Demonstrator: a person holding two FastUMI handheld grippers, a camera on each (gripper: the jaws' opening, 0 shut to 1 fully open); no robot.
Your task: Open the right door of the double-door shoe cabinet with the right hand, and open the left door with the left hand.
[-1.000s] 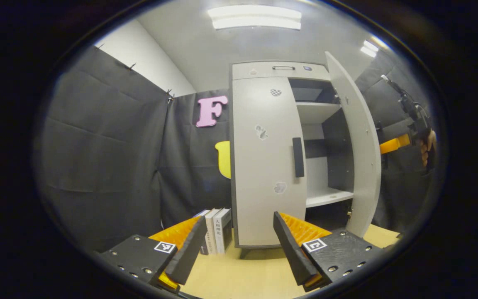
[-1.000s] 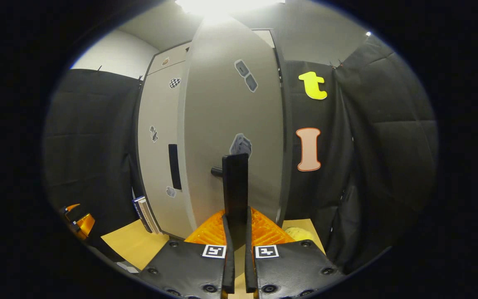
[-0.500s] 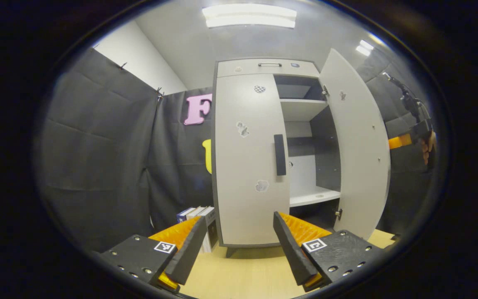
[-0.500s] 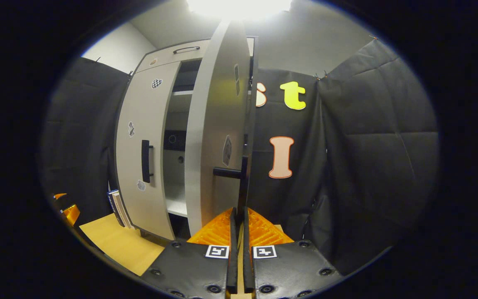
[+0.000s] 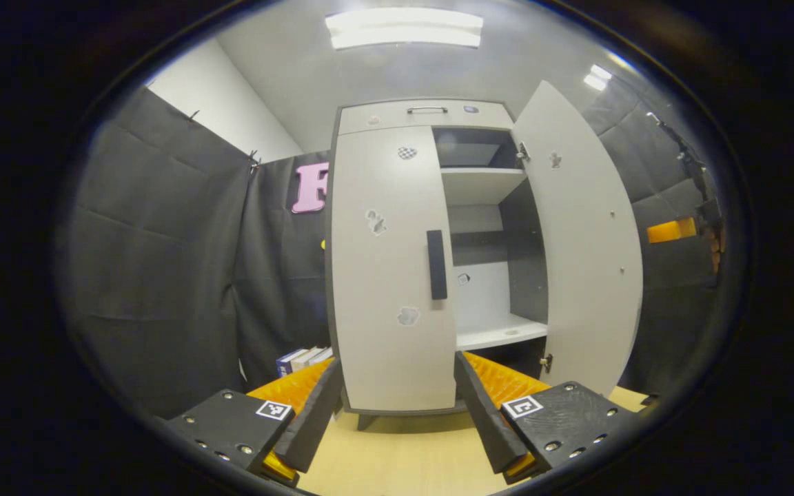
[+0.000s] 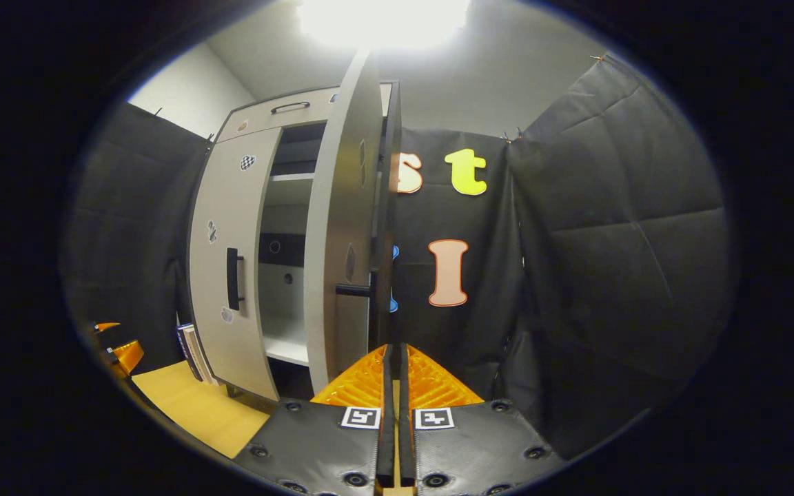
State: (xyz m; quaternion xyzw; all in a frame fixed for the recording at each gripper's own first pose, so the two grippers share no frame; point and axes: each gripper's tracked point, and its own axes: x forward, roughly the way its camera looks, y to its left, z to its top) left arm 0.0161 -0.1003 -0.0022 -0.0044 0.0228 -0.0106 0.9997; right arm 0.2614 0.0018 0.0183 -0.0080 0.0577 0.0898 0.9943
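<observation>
The shoe cabinet [image 5: 397, 269] stands on the desk [image 5: 404, 455], and its right door [image 5: 579, 241] now stands swung out wide, further than half a second ago, when it hung at a narrower angle; a second ago it was barely off the frame. In the right gripper view that door [image 6: 342, 227] appears almost edge-on, its dark handle [image 6: 378, 289] just ahead of the right claw [image 6: 393, 406]. The right claw's fingers sit pressed close together with only a thin slit between them; whether they still pinch the handle I cannot tell, since the handle's lower end and the fingertips overlap. The exposed interior shows an upper shelf [image 5: 483, 182] and a lower shelf [image 5: 500, 334]. The left door [image 5: 393, 269] is closed, flush with the frame, its vertical dark handle [image 5: 436, 264] untouched. The left claw [image 5: 397, 406] is spread wide, gripping nothing, hovering low over the desk in front of the left door; since the earlier frames the cabinet has drifted leftward in its view, so that door now sits centred between the fingers. A few books [image 5: 300, 358] stand against the cabinet's left side. At the far right of the left gripper view, the hand [image 5: 716, 241] carrying the other tool is visible beyond the open door.
</observation>
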